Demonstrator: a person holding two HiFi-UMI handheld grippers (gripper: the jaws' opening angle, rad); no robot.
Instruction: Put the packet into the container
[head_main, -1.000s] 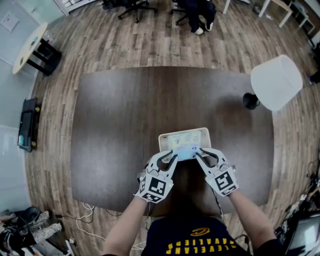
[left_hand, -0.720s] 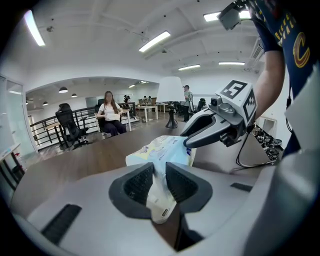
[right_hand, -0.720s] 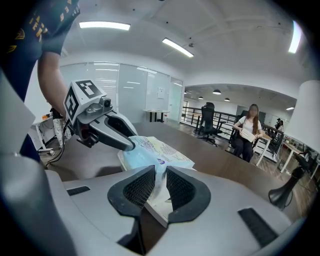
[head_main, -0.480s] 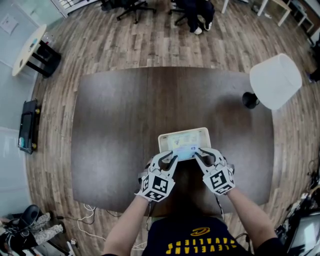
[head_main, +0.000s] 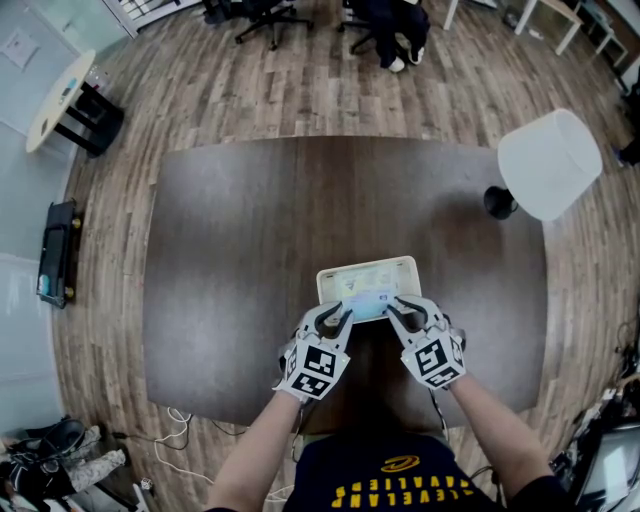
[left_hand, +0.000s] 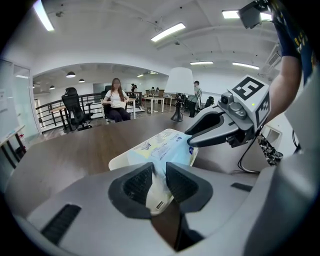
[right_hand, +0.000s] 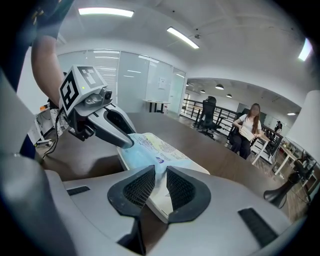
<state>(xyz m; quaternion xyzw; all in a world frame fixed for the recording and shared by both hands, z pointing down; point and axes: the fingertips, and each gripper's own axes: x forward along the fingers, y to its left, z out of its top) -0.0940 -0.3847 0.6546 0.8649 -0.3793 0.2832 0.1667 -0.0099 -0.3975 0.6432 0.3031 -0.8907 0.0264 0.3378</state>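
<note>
"What holds everything up?"

"A big dark brown table (head_main: 240, 250). It stands on a wood floor (head_main: 330, 90)."

"What sits on it?"

"A white container (head_main: 335, 275), near the edge close to the person. There's a lamp (head_main: 550, 165) with a white shade on the right. I think its dark foot (head_main: 499, 203) stands on the table."

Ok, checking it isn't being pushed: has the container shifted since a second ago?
No. The container keeps its spot against the table's near edge.
</note>
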